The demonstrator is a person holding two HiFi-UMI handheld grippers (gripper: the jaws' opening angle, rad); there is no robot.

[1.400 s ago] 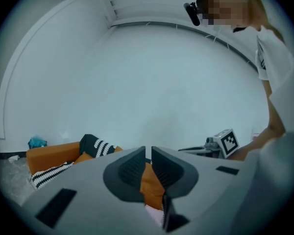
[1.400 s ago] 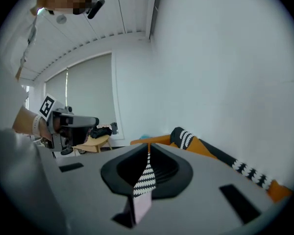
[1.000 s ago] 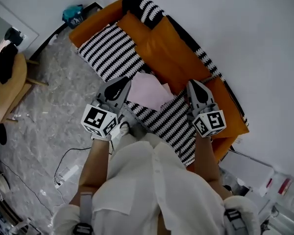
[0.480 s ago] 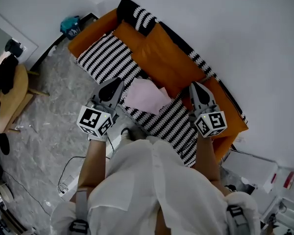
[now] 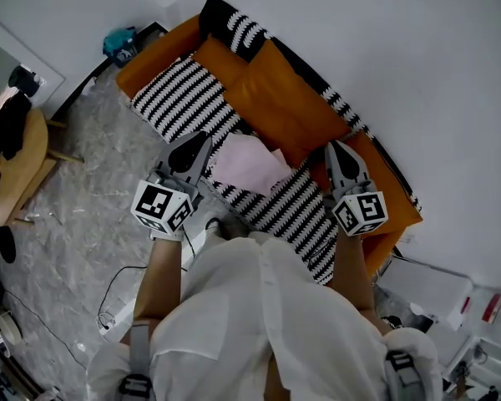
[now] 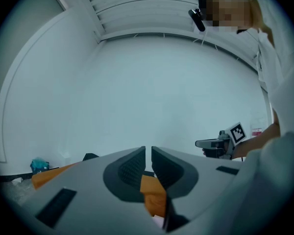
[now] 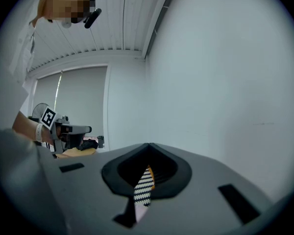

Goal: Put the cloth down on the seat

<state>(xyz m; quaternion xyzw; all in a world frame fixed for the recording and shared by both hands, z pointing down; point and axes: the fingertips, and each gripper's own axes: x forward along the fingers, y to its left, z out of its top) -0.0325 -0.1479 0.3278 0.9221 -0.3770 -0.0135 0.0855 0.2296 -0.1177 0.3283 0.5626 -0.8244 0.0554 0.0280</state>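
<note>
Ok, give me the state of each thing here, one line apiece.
Pink cloth: lying loose on the striped seat, gripped by neither tongs.
Left tongs: thin gap between the jaws, nothing in it.
Right tongs: shut, empty.
Orange cushion: propped against the sofa back.

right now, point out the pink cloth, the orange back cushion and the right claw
pink cloth (image 5: 249,164), head view, middle of its top surface
orange back cushion (image 5: 281,98), head view, centre of its face
right claw (image 5: 331,149), head view, its closed tips
</note>
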